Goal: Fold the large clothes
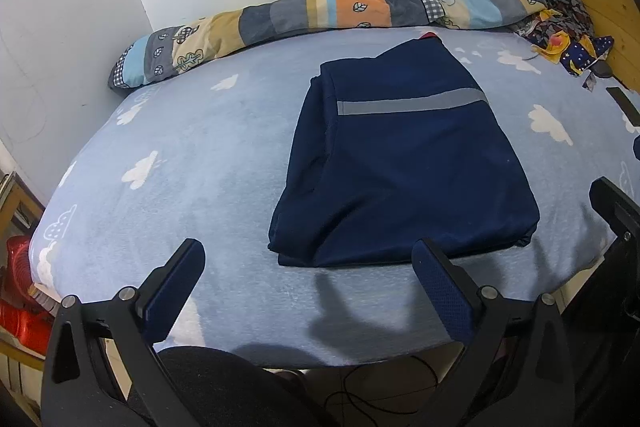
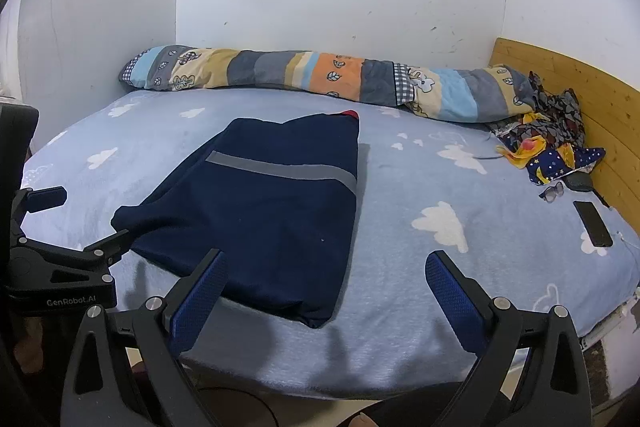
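A navy garment (image 1: 400,163) with a grey stripe lies folded into a rectangle on the light blue bed sheet (image 1: 192,163); a bit of red shows at its far edge. It also shows in the right wrist view (image 2: 264,211). My left gripper (image 1: 308,275) is open and empty, held above the bed's near edge just short of the garment. My right gripper (image 2: 324,287) is open and empty, over the garment's near right corner. The left gripper also shows in the right wrist view (image 2: 60,259) at the left edge.
A rolled patchwork quilt (image 2: 320,79) lies along the wall. Crumpled patterned cloth (image 2: 548,143), glasses (image 2: 554,191) and a phone (image 2: 594,223) lie by the wooden headboard (image 2: 580,99). A red object (image 1: 16,287) stands beside the bed at the left.
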{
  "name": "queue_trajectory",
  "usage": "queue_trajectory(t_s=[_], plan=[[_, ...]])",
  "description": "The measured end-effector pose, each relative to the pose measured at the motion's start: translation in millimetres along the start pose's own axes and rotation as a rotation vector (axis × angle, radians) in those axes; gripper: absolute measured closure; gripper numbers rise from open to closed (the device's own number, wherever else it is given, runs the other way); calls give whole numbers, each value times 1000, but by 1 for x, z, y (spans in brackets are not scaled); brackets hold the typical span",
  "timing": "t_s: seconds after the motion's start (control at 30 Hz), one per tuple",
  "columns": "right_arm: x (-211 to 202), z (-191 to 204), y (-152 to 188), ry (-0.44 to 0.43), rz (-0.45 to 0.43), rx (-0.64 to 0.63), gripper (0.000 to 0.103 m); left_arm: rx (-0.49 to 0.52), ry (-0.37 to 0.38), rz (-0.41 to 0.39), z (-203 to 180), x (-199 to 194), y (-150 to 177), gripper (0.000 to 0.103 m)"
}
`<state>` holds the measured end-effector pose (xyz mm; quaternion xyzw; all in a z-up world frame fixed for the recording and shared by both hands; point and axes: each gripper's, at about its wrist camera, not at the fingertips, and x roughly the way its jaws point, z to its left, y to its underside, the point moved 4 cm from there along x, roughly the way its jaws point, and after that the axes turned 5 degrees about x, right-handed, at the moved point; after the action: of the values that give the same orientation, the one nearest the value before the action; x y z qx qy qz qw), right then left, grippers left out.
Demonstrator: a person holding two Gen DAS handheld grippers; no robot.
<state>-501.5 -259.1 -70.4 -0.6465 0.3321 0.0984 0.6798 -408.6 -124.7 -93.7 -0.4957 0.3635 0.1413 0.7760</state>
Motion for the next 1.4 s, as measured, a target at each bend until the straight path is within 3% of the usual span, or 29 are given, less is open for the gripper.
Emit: queue_trajectory(t_s=[1.4], plan=[[3,-4,1,-2,7,-19,3,-10,7,7,3,0,2,0]])
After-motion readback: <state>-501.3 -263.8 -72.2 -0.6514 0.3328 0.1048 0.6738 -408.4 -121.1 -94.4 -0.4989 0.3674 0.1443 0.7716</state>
